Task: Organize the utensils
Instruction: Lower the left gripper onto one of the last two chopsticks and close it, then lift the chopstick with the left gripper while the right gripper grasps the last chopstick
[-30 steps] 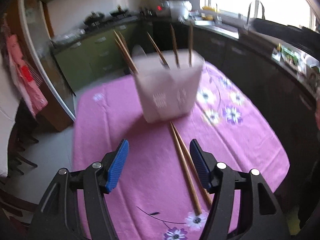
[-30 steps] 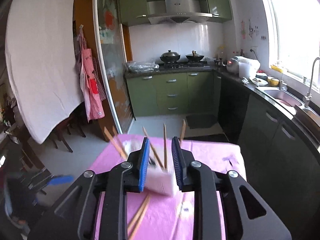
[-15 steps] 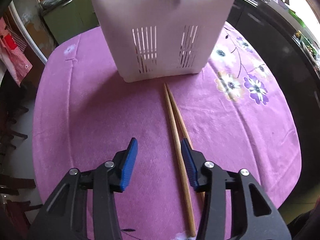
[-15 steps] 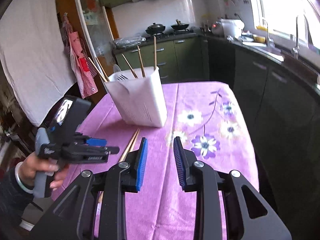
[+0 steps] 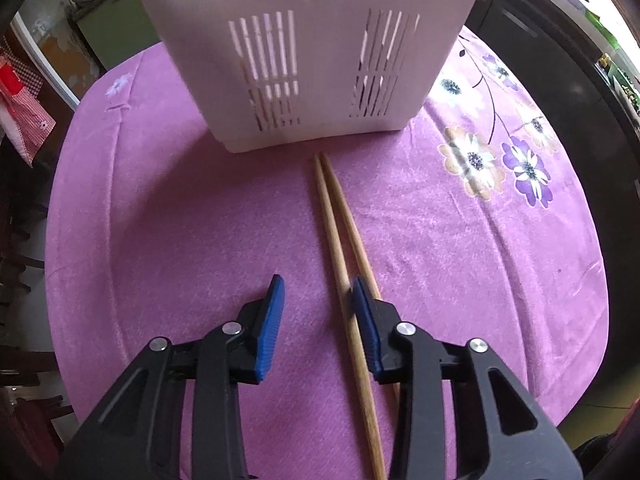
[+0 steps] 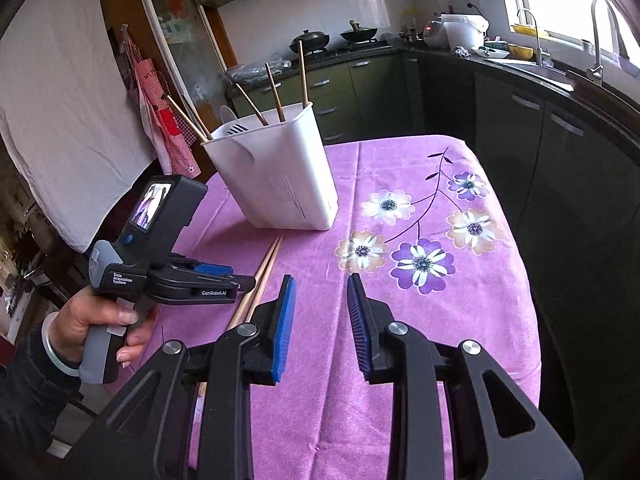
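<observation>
Chopsticks [image 5: 340, 248] near holder [image 5: 312, 60], open cloth [image 5: 160, 220] leftward

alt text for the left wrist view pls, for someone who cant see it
The left hand-held gripper, jaws apart, is low over a purple flowered tablecloth with one of two loose wooden chopsticks between its blue pads, the other passing under the right-side pad. The jaws have just been closing. A white slotted utensil holder stands just beyond the chopsticks' tips.

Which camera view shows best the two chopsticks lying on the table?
The left wrist view: the chopsticks run nearly full length from the white holder. In the right wrist view, both hand-held grippers hide much of them.
</observation>
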